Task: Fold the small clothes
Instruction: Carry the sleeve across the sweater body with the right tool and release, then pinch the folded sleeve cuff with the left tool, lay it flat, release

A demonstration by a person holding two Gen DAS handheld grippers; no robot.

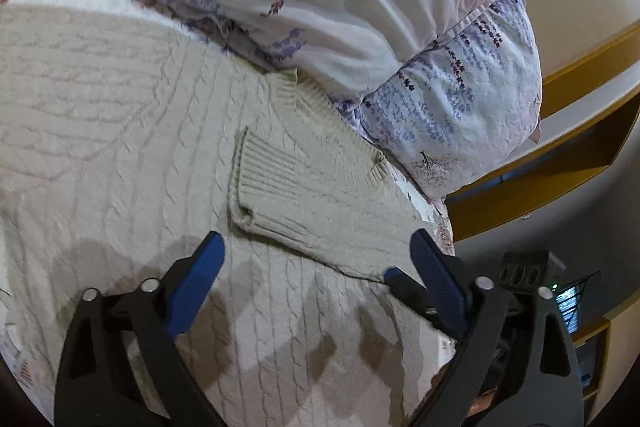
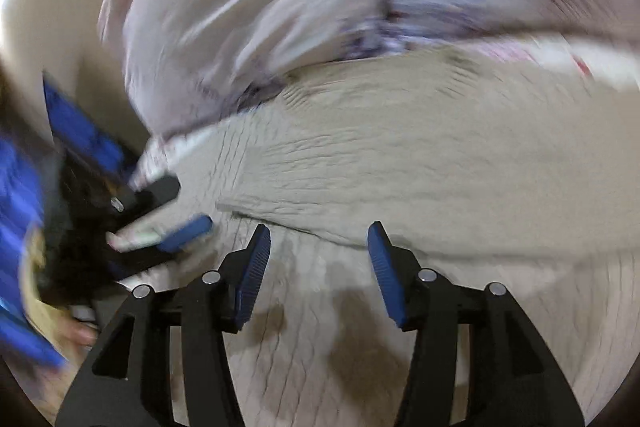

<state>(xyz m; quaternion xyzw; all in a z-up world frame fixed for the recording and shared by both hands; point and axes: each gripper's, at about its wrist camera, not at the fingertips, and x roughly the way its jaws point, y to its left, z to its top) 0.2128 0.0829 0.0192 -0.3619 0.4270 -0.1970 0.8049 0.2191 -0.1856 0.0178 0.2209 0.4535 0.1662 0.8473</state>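
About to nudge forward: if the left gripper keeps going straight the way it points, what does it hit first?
Most likely the folded-over sleeve of the cream cable-knit sweater, just ahead of the open left gripper. The floral pillow lies further behind. Depth is uncertain.

Matt cable-knit sweater [image 1: 160,131]

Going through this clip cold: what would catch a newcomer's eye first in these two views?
The cream cable-knit sweater spread over the bed fills most of both views, one sleeve folded across its body so the ribbed cuff lies mid-frame. Behind it a floral pillow leans at the upper right of the left wrist view. Both blue-padded claws, left and right, stand open above the knit, holding nothing.
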